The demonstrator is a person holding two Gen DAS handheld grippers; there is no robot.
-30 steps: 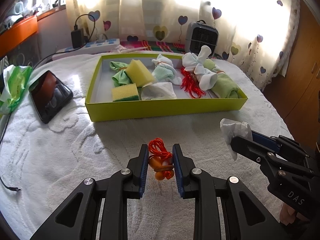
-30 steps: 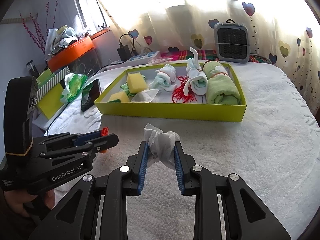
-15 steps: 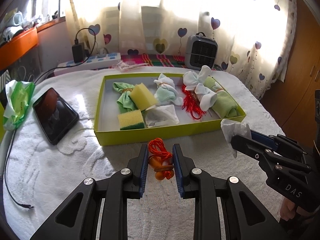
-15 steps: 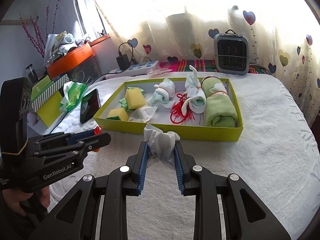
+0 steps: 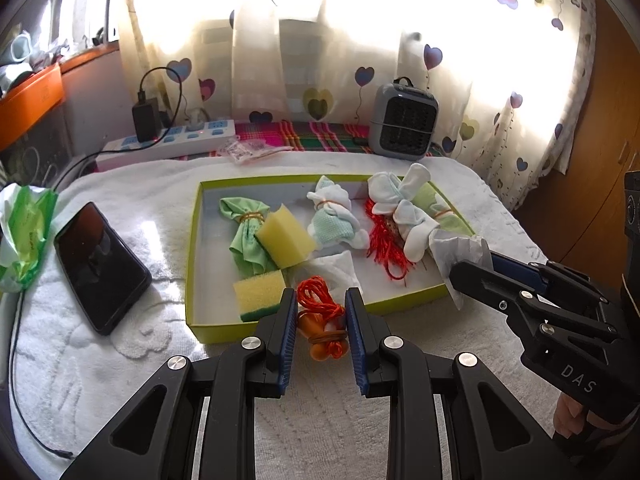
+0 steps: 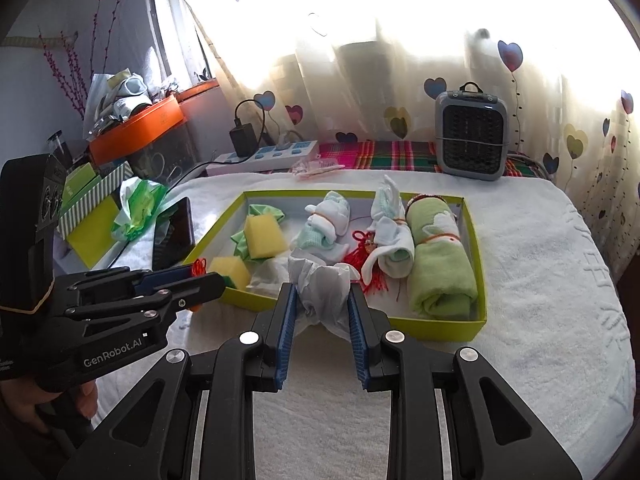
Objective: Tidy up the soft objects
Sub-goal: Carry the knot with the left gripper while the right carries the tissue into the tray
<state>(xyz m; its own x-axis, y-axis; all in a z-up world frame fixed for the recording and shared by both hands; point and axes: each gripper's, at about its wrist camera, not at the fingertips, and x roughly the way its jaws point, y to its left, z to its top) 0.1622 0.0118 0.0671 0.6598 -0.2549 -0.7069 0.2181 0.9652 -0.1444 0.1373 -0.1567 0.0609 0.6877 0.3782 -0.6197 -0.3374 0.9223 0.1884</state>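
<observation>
Right gripper (image 6: 321,312) clamps crumpled white tissue (image 6: 320,284) above near edge of yellow-green tray (image 6: 440,326). Left gripper (image 6: 208,280) at 9 o'clock grips orange-red cord bundle (image 6: 199,267). Rolled green towel (image 6: 438,264) lies in the tray at 2 o'clock from the tissue.

The right gripper (image 5: 472,276) has the white letters "DAS" on its side. The left gripper (image 6: 212,280) says "GenRobot.AI" on its side.
</observation>
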